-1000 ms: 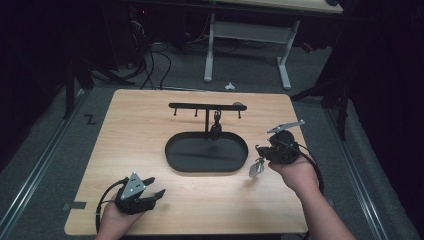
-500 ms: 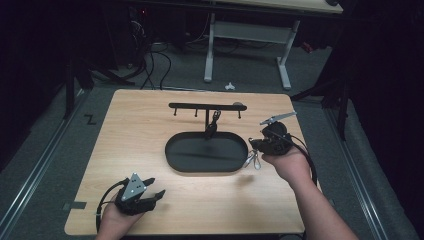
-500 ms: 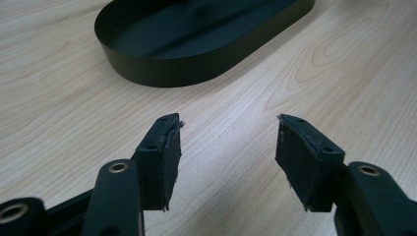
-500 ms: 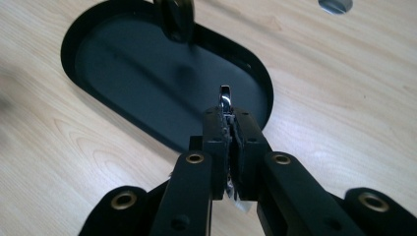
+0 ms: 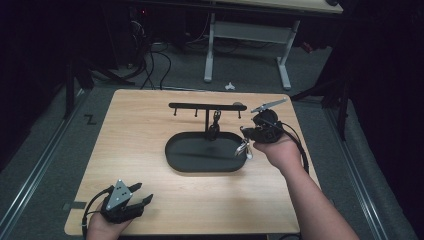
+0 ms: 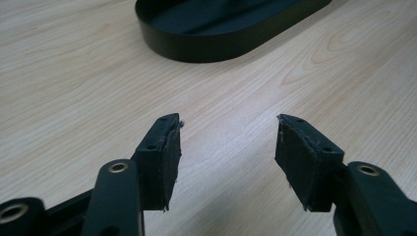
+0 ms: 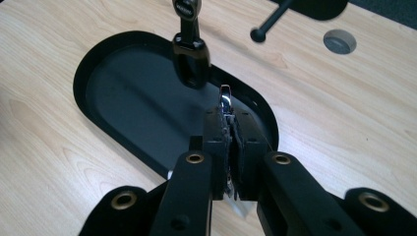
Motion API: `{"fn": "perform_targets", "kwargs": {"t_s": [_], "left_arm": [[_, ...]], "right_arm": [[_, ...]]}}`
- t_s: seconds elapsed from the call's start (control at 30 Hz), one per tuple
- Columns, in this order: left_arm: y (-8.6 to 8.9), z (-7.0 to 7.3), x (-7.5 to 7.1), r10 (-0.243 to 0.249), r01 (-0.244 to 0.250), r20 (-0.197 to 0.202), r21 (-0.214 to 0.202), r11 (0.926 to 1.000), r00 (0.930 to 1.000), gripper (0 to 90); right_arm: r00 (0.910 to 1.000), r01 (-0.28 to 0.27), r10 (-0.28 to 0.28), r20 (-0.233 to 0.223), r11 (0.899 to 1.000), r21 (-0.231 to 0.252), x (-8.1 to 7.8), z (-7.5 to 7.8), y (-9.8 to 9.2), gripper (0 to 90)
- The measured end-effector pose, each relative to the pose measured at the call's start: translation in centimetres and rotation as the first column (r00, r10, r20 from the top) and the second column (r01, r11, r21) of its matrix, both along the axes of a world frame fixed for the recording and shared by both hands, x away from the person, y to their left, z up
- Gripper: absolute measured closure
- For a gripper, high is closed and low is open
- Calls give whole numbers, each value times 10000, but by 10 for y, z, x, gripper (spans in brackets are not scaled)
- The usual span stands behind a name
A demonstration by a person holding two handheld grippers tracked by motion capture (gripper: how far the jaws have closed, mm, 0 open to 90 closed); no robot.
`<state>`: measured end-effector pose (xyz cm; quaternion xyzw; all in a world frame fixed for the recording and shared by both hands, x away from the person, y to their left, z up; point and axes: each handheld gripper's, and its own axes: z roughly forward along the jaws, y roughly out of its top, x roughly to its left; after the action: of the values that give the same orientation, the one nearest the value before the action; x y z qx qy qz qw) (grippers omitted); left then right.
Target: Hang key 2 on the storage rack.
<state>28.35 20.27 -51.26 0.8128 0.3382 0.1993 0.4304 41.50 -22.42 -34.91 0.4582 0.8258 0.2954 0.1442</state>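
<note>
A black oval tray [image 5: 172, 155] lies mid-table, and a black T-shaped hook stand [image 5: 200, 105] rises from its far edge. A dark keychain [image 5: 214, 127] hangs from the stand [image 7: 191, 54]. My right gripper [image 5: 245, 132] hovers over the tray's right end, shut on a silver keyring [image 5: 243, 149] with a white tag dangling below it. In the right gripper view the jaws [image 7: 227, 115] pinch the shiny metal keyring [image 7: 225, 98] above the tray [image 7: 83, 73]. My left gripper [image 5: 145, 200] rests open near the front left corner, with nothing between its jaws [image 6: 228, 132].
A hook peg [image 7: 265, 24] of the stand sticks out above the tray's far side. A grey round grommet [image 7: 339, 41] sits in the tabletop behind the stand. The tray's wall [image 6: 211, 49] lies ahead of the left gripper across bare wood.
My right gripper has carried the keyring left and up, from beside the tray's right edge to over its right end near the stand. The left gripper has shifted slightly toward the front edge.
</note>
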Motion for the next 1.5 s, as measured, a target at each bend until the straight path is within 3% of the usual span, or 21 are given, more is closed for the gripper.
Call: {"fn": "perform_targets", "kwargs": {"t_s": [0.4,0.83,1.1,1.37,1.5], "left_arm": [[15,-1,-13,467,-467,-48,49,9989,9989,432],[16,-1,-15,483,-482,-106,103,9988,9988,432],[13,-4,-10,538,-535,-251,131,9985,9982,432],[6,-6,-9,227,-216,-325,325,9992,9992,432],[8,-4,-10,227,-221,-234,266,9994,9995,432]], "right_arm": [[9997,-148,146,186,9998,113,17,11,9,863],[9997,0,-2,231,10000,56,27,12,13,863],[9999,-40,35,118,9993,384,34,17,3,863],[9999,-164,161,34,9958,898,36,8,1,862],[10000,-69,65,51,9961,880,34,9,-2,862]]}}
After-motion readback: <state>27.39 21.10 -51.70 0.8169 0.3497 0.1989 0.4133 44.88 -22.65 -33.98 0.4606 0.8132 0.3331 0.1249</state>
